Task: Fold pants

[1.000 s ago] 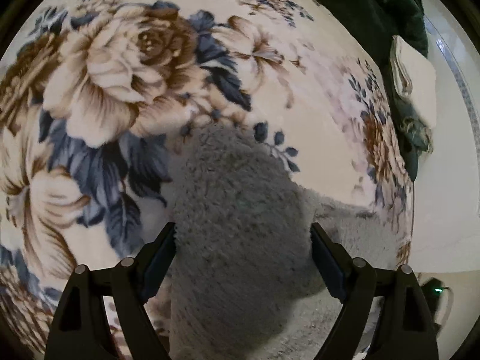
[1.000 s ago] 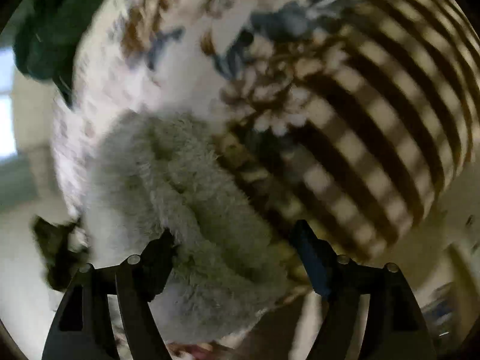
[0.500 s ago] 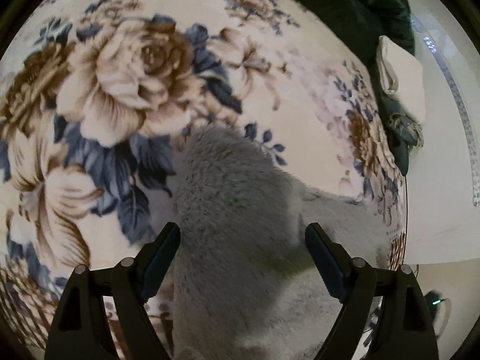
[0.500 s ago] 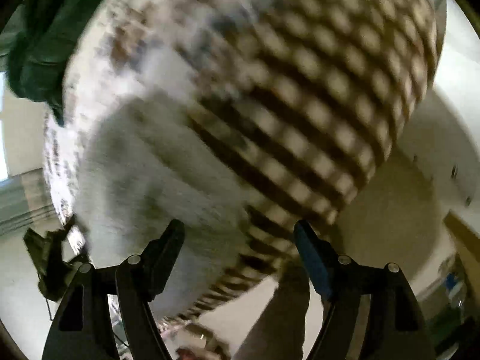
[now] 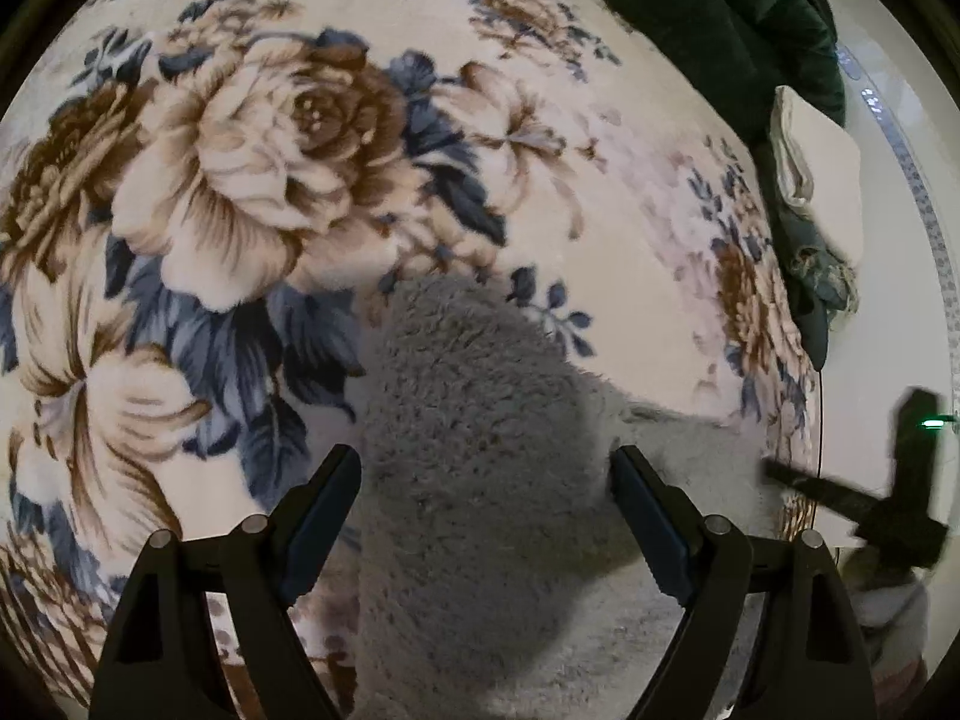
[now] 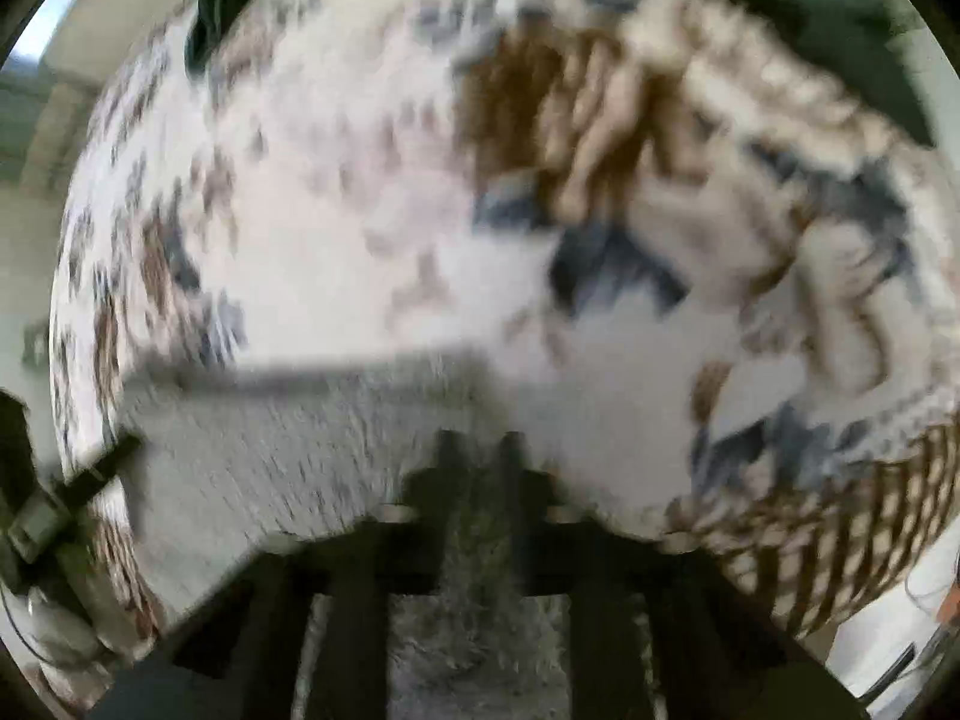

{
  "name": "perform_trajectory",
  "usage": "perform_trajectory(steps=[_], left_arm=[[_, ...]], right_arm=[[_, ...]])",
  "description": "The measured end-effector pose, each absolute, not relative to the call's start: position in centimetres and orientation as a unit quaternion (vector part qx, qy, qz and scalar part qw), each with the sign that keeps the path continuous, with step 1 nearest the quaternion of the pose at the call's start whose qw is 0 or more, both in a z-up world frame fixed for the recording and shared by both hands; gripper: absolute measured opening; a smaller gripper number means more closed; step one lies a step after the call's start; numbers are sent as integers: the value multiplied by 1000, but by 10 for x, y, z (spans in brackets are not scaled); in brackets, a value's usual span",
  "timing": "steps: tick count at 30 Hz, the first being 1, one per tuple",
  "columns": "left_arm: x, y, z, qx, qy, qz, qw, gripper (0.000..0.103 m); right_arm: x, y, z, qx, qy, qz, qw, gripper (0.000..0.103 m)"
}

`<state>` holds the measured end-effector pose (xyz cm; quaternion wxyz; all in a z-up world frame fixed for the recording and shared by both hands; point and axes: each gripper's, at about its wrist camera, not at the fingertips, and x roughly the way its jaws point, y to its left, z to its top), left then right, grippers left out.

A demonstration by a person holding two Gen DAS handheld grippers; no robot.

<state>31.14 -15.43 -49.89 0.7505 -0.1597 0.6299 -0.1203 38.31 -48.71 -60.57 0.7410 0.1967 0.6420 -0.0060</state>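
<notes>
Grey fleece pants [image 5: 480, 480] lie on the floral blanket [image 5: 240, 180]. Left gripper [image 5: 486, 516] hovers with jaws wide; right gripper [image 6: 477, 462] has jaws closed, seemingly pinching fleece. Carry that edge across evenly.

The left gripper [image 5: 486, 516] had matte black arms, dark blue serrated pads [image 5: 651, 519] and silver pivot pins.

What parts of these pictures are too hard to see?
- Right wrist view: everything is smeared by motion blur, so whether the right gripper pinches the grey pants is unclear.
- Left wrist view: the pants run off the bottom edge; their full shape is cut off.
- Left wrist view: the dark green cloth is cut by the top rim.
</notes>
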Motion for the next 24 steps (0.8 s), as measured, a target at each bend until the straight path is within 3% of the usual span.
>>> perform_trajectory(steps=[3, 8, 10, 11, 12, 14, 16, 17, 18, 24], left_arm=[[311, -146, -508, -180, 634, -116, 743, 85], [308, -142, -505, -192, 634, -118, 740, 85], [308, -141, -501, -191, 630, -119, 743, 85], [308, -140, -500, -193, 629, -118, 744, 85], [309, -139, -500, -196, 628, -118, 744, 85], [309, -138, -501, -202, 627, -118, 743, 85], [308, -138, -501, -201, 627, -118, 744, 85], [308, -138, -502, -200, 626, -119, 744, 85], [308, -139, -502, -198, 626, -120, 744, 85], [308, -137, -500, -192, 625, -117, 748, 85]], right_arm=[[384, -489, -569, 204, 571, -24, 795, 0], [395, -495, -598, 248, 632, 22, 734, 3], [381, -506, -617, 264, 652, 10, 710, 30], [369, -514, -627, 274, 664, 2, 696, 64], [364, -521, -641, 290, 675, -11, 678, 74], [352, -525, -672, 329, 682, -17, 653, 74], [343, -528, -687, 378, 668, -10, 641, 65], [339, -528, -686, 392, 654, -14, 647, 31], [338, -528, -684, 399, 644, -13, 653, 24], [339, -521, -621, 335, 585, -28, 738, 19]])
